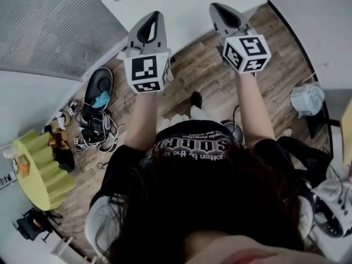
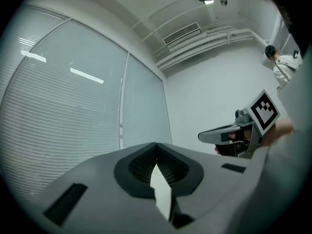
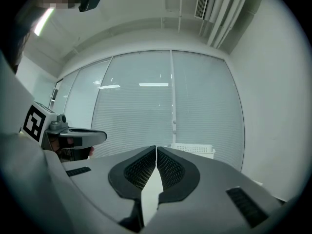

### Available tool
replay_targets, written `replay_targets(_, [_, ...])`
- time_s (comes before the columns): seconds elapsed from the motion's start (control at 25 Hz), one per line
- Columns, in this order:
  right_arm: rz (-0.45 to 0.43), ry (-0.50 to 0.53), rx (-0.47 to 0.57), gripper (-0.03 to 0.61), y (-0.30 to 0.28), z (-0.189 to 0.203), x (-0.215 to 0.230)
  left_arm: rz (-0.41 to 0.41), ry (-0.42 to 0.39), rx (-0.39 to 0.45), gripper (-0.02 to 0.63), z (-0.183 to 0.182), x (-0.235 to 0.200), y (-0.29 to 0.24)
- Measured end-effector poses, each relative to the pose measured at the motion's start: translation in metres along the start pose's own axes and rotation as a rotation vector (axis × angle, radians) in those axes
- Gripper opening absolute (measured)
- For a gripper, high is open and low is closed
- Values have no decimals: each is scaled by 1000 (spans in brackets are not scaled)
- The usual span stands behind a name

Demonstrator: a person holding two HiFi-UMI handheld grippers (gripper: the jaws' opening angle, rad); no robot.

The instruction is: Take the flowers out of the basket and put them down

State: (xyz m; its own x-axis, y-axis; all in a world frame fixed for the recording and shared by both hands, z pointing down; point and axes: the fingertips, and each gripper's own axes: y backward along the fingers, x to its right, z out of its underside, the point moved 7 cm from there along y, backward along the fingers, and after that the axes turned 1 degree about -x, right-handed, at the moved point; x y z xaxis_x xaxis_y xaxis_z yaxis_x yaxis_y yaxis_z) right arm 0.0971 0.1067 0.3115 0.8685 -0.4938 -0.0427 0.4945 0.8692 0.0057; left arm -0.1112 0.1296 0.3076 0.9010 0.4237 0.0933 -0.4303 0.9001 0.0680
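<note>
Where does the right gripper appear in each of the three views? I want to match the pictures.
Head view: the right gripper is at the upper right, pointing away from the person, jaws together.
Left gripper view: it is at the right edge at mid-height, pointing left.
Right gripper view: its own jaws fill the bottom centre, shut with nothing between them.
Shared landmark: the window blinds.

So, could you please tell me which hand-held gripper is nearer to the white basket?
Right, probably. The basket sits ahead, just right of the shut right hand-held gripper; the left hand-held gripper is held farther left, on its other side.
</note>
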Motion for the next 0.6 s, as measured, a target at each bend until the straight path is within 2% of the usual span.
replay_targets(0.6, [-70, -8, -23, 28, -70, 7, 90, -59, 5, -17, 3, 4, 1, -102])
